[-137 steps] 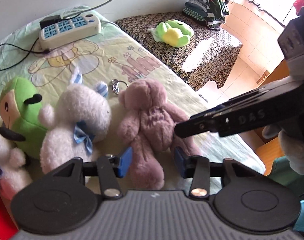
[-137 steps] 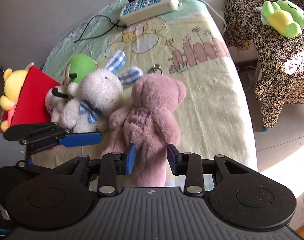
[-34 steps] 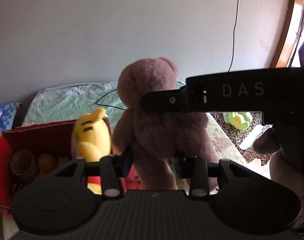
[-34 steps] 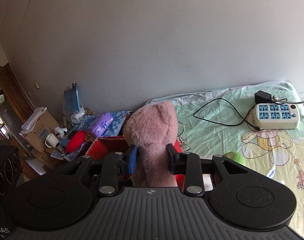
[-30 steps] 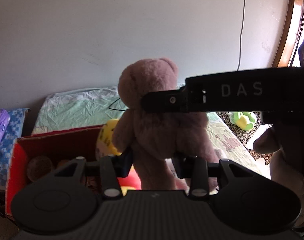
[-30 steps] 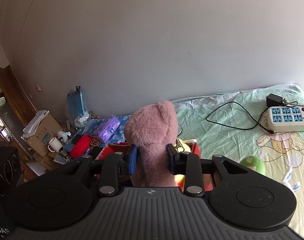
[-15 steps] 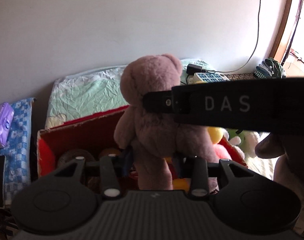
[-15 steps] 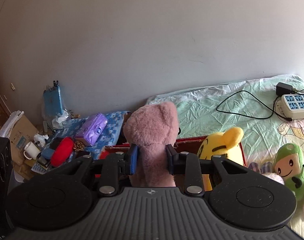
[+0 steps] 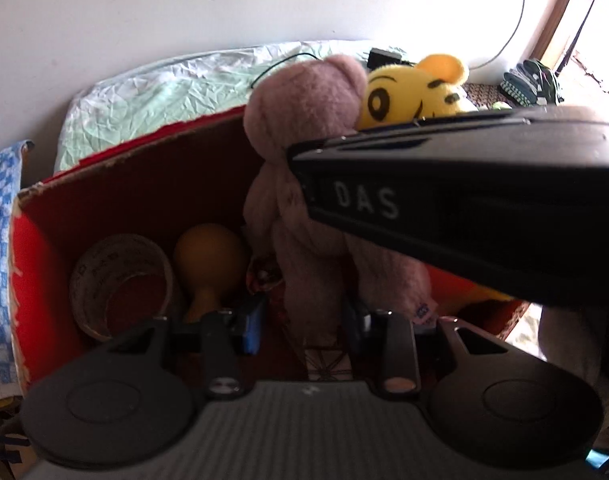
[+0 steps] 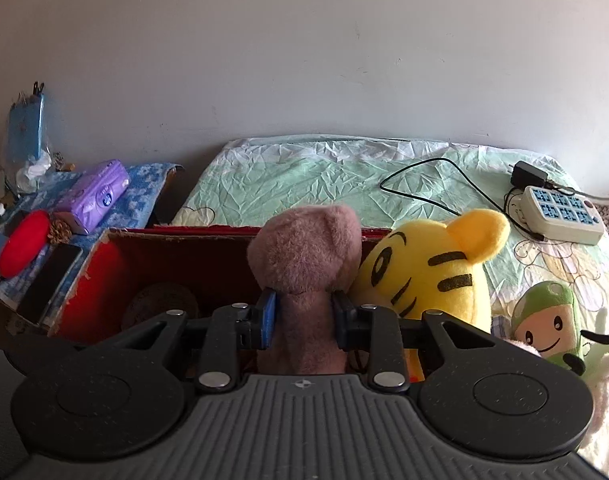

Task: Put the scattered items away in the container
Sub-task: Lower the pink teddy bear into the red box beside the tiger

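Both grippers, left and right, clamped the mauve plush bear over the red cardboard box; lowering and release appeared next.

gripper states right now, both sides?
Left gripper: shut on the bear's leg, over the box.
Right gripper: shut on the bear's neck.

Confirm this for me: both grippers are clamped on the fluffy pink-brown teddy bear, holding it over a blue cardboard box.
The box colour is wrong. Both the left gripper and the right gripper clamp the fluffy pink-brown teddy bear, but over a red cardboard box, as the left wrist view shows.
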A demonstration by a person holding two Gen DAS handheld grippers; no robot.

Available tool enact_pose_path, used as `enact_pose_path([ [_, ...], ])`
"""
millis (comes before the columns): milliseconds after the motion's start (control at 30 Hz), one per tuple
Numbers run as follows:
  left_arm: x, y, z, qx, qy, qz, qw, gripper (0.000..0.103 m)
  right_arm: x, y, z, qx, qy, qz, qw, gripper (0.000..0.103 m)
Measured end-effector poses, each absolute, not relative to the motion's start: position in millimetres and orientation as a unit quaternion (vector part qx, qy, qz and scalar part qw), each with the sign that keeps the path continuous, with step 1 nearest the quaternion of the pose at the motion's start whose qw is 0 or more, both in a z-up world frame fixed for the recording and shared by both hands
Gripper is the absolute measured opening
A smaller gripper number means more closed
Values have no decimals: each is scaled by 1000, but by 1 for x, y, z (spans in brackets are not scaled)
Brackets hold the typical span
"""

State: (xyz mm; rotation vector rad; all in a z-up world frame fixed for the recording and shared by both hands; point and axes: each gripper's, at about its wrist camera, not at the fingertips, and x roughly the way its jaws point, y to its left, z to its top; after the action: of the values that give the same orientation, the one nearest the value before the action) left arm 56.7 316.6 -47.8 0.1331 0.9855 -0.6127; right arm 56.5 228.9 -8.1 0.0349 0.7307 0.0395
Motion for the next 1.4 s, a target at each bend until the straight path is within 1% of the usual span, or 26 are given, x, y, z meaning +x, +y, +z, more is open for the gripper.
enact_pose_path([
  [100, 64, 316, -52, 63, 475, -296, 826, 37, 61, 236, -10, -14, 379, 16, 925, 31],
  [300, 72, 307, -56, 71, 491, -310, 811, 36, 70, 236, -13, -15, 396, 20, 918, 31],
  [500, 61, 306, -42, 75, 474, -328, 814, 36, 71, 226, 3, -3, 421, 39, 906, 30],
  [600, 57, 314, -39, 67, 471, -333, 814, 37, 71, 228, 5, -18, 441, 49, 896, 29],
  [667, 56, 320, -37, 61, 471, -331, 815, 40, 70, 231, 4, -28, 455, 59, 888, 29],
  [733, 58, 324, -38, 58, 472, -325, 818, 45, 70, 233, 2, -32, 465, 65, 882, 29],
  [900, 69, 320, -51, 39, 507, -315, 801, 45, 83, 233, -12, -33, 477, 54, 876, 29],
  [1200, 79, 313, -61, 30, 524, -301, 796, 45, 81, 225, -20, -1, 451, 55, 891, 31],
  [1300, 81, 311, -67, 18, 528, -301, 794, 45, 75, 221, -11, 13, 424, 56, 904, 34],
  [1400, 77, 312, -65, 21, 527, -301, 794, 45, 68, 215, -3, 19, 400, 53, 915, 35],
])
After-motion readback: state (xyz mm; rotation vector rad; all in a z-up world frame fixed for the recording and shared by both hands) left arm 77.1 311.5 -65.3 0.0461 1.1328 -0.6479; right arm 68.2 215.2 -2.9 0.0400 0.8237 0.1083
